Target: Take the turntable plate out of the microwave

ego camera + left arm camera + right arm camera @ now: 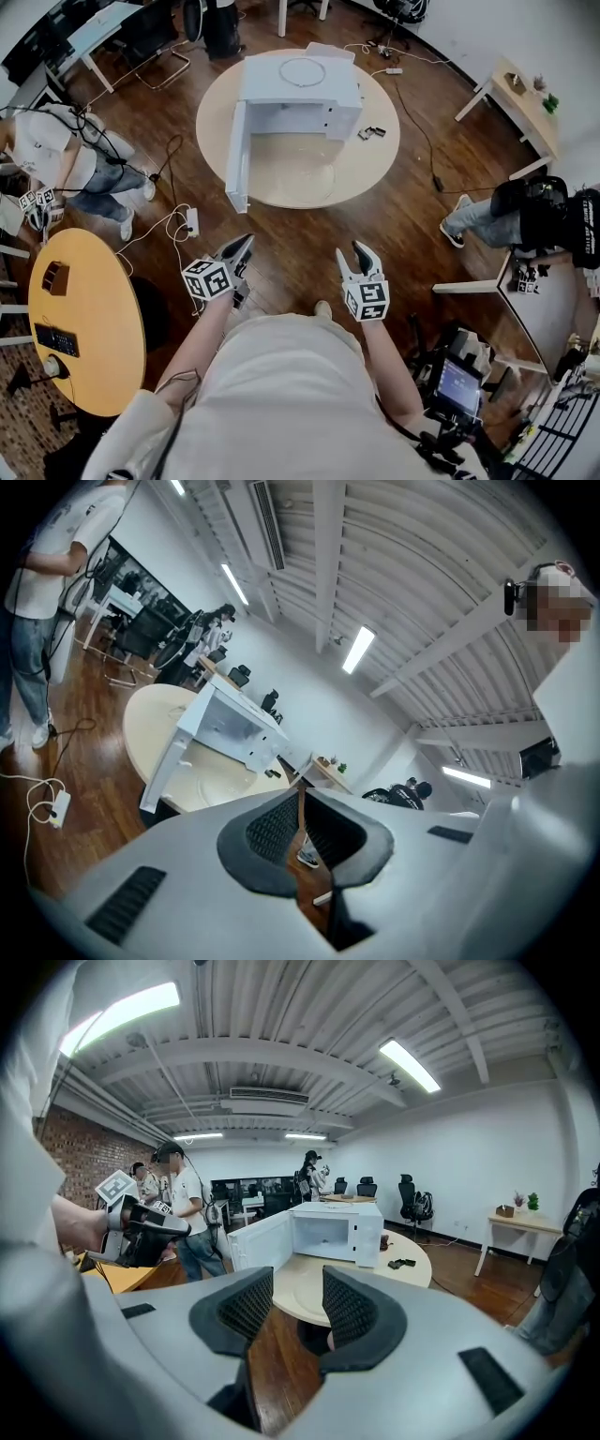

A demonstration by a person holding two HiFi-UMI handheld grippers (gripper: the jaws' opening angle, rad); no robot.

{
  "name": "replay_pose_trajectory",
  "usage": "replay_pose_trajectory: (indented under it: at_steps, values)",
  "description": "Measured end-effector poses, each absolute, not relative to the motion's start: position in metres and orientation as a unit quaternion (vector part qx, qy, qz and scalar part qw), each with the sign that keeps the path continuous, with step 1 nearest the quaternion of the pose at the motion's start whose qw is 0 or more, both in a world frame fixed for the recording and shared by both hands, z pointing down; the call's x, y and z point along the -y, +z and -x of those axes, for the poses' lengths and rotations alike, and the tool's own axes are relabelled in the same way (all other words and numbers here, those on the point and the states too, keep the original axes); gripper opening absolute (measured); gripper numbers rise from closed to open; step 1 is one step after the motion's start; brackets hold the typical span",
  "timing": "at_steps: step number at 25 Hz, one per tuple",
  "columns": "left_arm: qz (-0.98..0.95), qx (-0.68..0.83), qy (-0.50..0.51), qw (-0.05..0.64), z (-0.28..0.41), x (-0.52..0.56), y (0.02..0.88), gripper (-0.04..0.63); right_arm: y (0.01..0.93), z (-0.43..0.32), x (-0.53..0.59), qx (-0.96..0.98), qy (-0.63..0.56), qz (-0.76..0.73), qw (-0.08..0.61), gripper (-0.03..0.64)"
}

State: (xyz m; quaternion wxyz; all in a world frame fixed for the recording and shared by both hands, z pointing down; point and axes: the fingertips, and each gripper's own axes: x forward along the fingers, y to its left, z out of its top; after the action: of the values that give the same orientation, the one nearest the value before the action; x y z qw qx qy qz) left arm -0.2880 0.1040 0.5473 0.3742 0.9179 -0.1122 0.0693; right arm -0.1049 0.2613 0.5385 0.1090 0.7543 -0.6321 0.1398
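Two grippers hang low in the head view, over bare wooden floor [300, 246] and well apart from the table. The left gripper [247, 240] has its jaws pressed together, pad against pad, with nothing caught between them; its own view [301, 803] shows only a thin slit of floor past the tips. The right gripper [352, 253] stands with jaws wide apart and empty, and in its own view [298, 1302] the gap frames floor and the near edge of the table.

Ahead of both, in the upper middle of the head view, a round cream table [375, 155] carries a white microwave [300, 94]. Its door [236, 155] is swung fully open toward the lower left. The turntable plate [305, 178], a faint clear disc, lies flat on the tabletop in front of the open cavity, just beside the door and outside the oven. A few small dark parts [372, 133] sit near the microwave's right corner.

Around this, an orange round table [84, 319] fills the lower left, a power strip [192, 221] lies on the floor, and a white desk [525, 103] stands at the upper right. One person [56, 150] stands at the left edge and another [534, 211] sits at the right.
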Motion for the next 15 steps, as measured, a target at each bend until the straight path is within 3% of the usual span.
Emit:
replay_pose_trajectory:
  at_steps: [4,8,15]
  values:
    - [-0.915,0.127,0.068,0.376,0.271,-0.123,0.550,0.026,0.545,0.086,-0.275,0.643,0.140,-0.742,0.127,0.166]
    - [-0.912,0.145,0.073,0.377,0.266,-0.142,0.553,0.026,0.554,0.072,-0.289,0.649,0.141,-0.734,0.143,0.107]
    - [-0.909,0.172,0.081,0.371,0.248,-0.168,0.555,0.026,0.557,0.041,-0.306,0.665,0.137,-0.723,0.126,0.107]
